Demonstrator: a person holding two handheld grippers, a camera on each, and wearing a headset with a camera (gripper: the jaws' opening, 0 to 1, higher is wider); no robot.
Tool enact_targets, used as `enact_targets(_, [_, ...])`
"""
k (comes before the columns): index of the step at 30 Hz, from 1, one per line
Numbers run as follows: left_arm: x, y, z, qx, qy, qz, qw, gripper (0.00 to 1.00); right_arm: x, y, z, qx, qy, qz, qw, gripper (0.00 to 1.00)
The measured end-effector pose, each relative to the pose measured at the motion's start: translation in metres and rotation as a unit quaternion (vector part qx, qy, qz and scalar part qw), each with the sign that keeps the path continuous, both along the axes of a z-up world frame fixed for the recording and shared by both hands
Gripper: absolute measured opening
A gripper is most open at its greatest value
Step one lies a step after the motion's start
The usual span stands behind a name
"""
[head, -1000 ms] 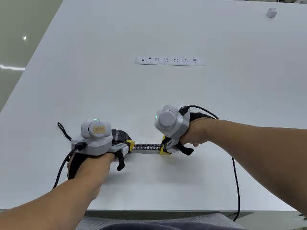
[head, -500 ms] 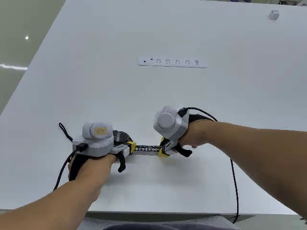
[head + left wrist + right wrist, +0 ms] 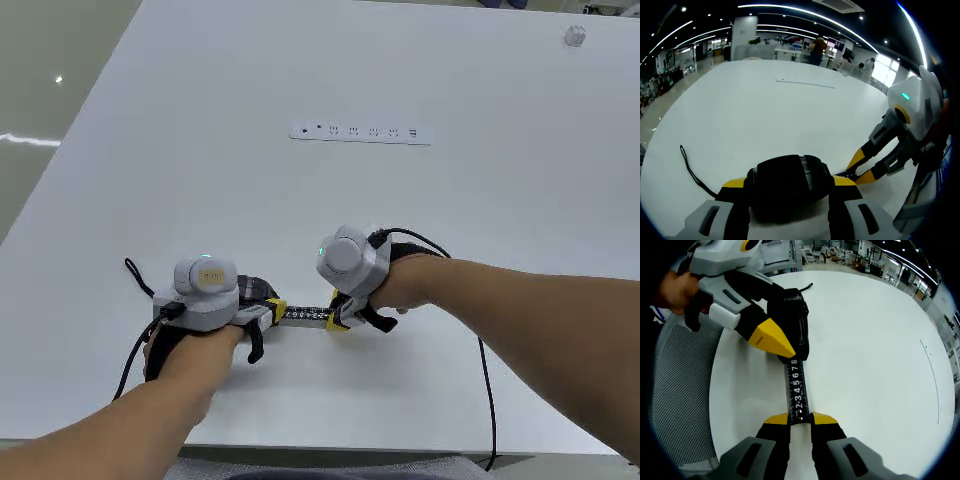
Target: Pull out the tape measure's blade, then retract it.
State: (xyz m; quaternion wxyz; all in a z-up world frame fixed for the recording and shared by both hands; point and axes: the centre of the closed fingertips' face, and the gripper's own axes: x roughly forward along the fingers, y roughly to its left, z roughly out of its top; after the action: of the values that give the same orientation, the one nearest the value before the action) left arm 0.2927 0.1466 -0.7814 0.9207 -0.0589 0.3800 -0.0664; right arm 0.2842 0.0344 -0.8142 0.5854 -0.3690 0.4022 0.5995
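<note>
A black tape measure case [image 3: 255,290] rests on the white table [image 3: 200,150], and my left gripper [image 3: 268,308] is shut on it. In the left gripper view the case [image 3: 787,185] sits between the yellow-tipped jaws of that gripper [image 3: 790,181]. A short length of blade [image 3: 305,314] runs right from the case. My right gripper [image 3: 335,320] is shut on the blade's tip. In the right gripper view the blade [image 3: 796,390] shows numbers up to about 8, between the right gripper [image 3: 800,417] and the case [image 3: 792,325].
A white power strip [image 3: 360,132] lies flat mid-table, and a small pale object [image 3: 573,36] sits at the far right. The case's black wrist cord [image 3: 135,275] trails left. A black cable [image 3: 487,380] hangs off the near table edge. A mesh chair [image 3: 685,405] is beside the table.
The gap between the two grippers has narrowed a little, so less blade shows. The head camera has drifted slightly.
</note>
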Motion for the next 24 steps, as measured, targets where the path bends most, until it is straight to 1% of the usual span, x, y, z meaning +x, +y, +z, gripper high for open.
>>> enact_targets(24, [0.0, 0.0, -0.001, -0.003, 0.0, 0.0, 1.0, 0.6, -0.002, 0.017, 0.0, 0.011, 0.004, 0.006, 0.9999, 0.15])
